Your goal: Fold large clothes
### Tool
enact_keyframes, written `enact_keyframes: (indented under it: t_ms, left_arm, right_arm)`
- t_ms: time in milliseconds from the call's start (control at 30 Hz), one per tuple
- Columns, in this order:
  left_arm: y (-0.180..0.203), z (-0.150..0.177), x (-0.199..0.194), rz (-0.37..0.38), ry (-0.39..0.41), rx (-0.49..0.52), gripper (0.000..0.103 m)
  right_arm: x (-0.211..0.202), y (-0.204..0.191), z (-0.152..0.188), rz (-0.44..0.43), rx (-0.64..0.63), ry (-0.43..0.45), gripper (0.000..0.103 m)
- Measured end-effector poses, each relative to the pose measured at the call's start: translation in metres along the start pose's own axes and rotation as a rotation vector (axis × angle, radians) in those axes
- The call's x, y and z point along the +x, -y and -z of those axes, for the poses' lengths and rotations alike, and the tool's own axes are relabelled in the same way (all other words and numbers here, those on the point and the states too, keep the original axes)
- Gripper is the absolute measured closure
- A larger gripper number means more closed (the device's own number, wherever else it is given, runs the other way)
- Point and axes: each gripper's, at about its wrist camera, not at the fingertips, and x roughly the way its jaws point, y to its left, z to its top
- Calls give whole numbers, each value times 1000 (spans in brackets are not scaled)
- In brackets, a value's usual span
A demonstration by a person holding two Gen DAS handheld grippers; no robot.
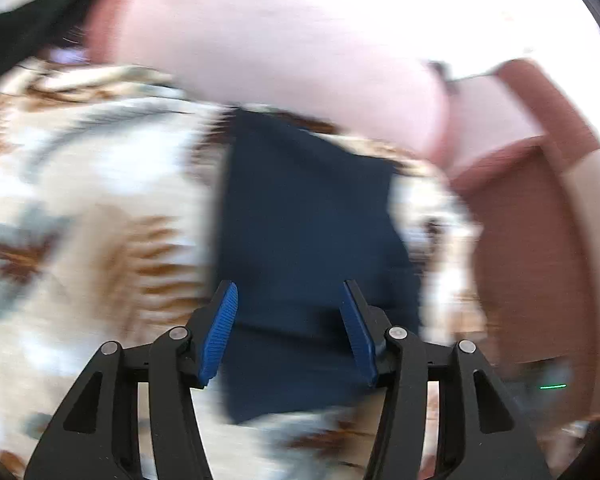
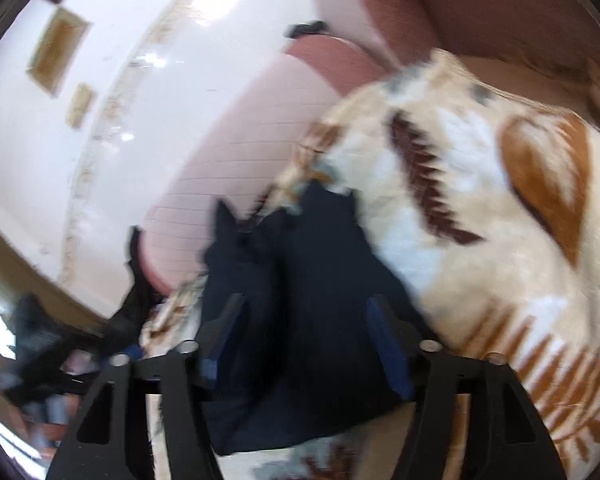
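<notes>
Currently you are holding both the left tongs (image 1: pixel 288 332) and the right tongs (image 2: pixel 308 344) wide, gripping nothing, above the navy garment (image 1: pixel 304 216) lying centre-frame on the patterned blanket (image 1: pixel 92 200). Next, you are likely choosing an edge to pinch.

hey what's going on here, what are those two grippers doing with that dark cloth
A person is working with two handheld grippers over a dark navy garment that lies on a cream blanket with a brown leaf pattern. The left gripper and the right gripper both have their jaws open with the garment between the fingers, so neither grips it. In the right view the garment's far end looks bunched. Both views are motion-blurred. A pink upholstered piece stands behind.
</notes>
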Motion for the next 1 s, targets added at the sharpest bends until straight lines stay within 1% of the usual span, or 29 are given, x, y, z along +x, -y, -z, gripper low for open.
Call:
enact_keyframes:
  t_ms: [33,67,100,133,167,200,233,267,300,333,400,433,467,500,567,633,667,700,767,800,833,900,933,967,1000]
  left_arm:
    - [-12,5,10,-28,-35,-17,52]
    - [-22,11,22,-26,-84,-46,53]
    - [-30,17,29,-12,-118,-68,53]
    - [-38,27,42,9,-170,-99,53]
    - [-39,33,48,16,-187,-105,53]
    - [-38,41,54,13,-197,-96,53]
    - [-36,46,55,8,-200,-83,53]
    - [-33,51,56,7,-205,-67,53]
    - [-32,53,54,17,-206,-57,53]
    - [-30,54,49,35,-206,-45,53]
    - [-27,54,38,69,-188,-35,53]
    - [-31,53,28,85,-165,-34,53]
    - [-31,52,21,88,-139,-27,52]
    - [-29,51,17,75,-122,-13,51]
    - [-24,52,20,59,-121,6,51]
    - [-19,58,36,50,-176,8,51]
    - [-18,59,43,52,-204,11,51]
    - [-15,64,51,35,-227,24,51]
    - [-10,67,53,-19,-206,67,51]
    - [-7,67,53,-35,-194,86,51]
    - [-6,66,49,-41,-185,98,51]
    - [-8,60,36,-22,-144,88,51]
    - [-7,55,32,-23,-117,78,51]
    - [-6,51,27,-32,-93,73,51]
    - [-5,46,26,-42,-78,72,51]
  right_arm:
    - [5,-6,0,-12,-9,-13,20]
    - [17,-14,0,-30,-15,-44,18]
    - [30,-20,0,-25,-23,-83,18]
    - [52,-27,0,31,-41,-144,18]
    - [66,-31,2,73,-56,-180,17]
    - [83,-35,4,97,-76,-230,17]
    - [94,-39,7,84,-91,-266,27]
    - [103,-43,10,50,-116,-298,74]
    - [106,-49,10,69,-153,-319,97]
    - [101,-52,7,84,-188,-302,95]
    - [75,-49,-4,8,-192,-229,96]
    - [60,-43,-10,-3,-177,-190,97]
    - [47,-33,-15,2,-158,-159,98]
    - [39,-20,-17,18,-135,-137,98]
    - [35,11,-15,67,-81,-139,99]
    - [38,50,-8,95,22,-169,100]
    - [42,66,-4,77,82,-189,100]
    - [43,73,-2,56,116,-195,100]
    - [40,68,-5,41,120,-204,97]
    - [38,66,-8,39,120,-205,96]
    - [34,60,-15,38,120,-185,87]
    - [29,49,-32,52,105,-118,79]
    - [28,42,-40,48,92,-88,67]
    - [31,34,-48,46,77,-75,53]
    - [37,26,-54,53,59,-75,48]
